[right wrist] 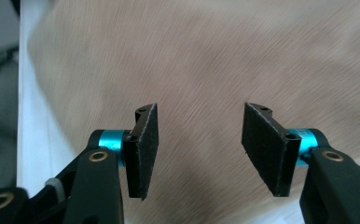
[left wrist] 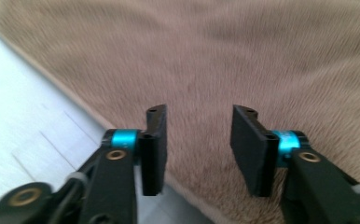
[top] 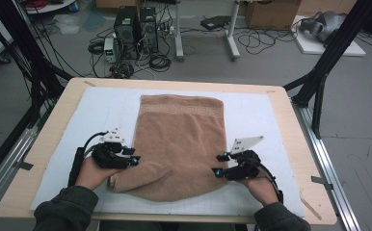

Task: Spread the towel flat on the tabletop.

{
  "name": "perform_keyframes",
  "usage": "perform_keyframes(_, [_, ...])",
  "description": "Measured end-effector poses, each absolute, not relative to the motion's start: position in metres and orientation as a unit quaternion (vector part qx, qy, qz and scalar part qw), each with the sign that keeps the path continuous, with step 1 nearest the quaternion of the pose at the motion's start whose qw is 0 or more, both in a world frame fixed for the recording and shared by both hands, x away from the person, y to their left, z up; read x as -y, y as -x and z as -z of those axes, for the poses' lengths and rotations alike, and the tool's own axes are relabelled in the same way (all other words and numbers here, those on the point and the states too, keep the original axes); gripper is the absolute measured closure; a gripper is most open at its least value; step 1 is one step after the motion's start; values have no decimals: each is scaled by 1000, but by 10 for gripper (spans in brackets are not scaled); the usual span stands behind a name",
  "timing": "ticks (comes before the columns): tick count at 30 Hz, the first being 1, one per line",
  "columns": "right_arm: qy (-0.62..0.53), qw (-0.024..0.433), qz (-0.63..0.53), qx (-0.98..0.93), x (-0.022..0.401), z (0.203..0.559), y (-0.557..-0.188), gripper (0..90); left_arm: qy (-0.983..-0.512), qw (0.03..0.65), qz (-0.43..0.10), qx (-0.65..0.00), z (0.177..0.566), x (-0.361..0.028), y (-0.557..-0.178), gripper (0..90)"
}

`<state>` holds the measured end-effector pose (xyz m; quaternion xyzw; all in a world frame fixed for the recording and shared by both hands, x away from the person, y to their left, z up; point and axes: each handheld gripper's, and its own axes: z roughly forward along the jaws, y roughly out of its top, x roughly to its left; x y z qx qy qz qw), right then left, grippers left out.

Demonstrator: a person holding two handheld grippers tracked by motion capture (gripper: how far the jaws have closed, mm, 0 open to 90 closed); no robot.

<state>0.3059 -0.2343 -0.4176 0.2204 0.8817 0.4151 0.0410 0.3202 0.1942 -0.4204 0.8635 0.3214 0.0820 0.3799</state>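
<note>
Tan towel laid out on the mat, both grippers parked at its near corners with nothing pinched yet.

The towel (top: 179,144) is spread lengthwise down the middle of the white mat (top: 97,108), patterned band at the far end, and the near hem is seen rumpled and a bit rolled. The left gripper (top: 132,156) is held at the near-left edge and the right gripper (top: 219,163) at the near-right edge, jaws spread wide on both, cloth seen between them but not clamped. Probably a fold is being set up, so the edge should be caught right at the corners, both layers included, evenly on each side. Plenty of bare mat is left on the left, right and far sides for moving the cloth.
</note>
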Motion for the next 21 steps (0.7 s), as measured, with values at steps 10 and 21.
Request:
perform_keyframes(10, [-202,18,-384,-901,220,440,-305,822,-870,358,-93,-325,433,-189,-325,884])
perform_keyframes(21, [-212,92,-403,-885,222,389,-343,837,-823,396,-137,-385,413,-196,-369,889])
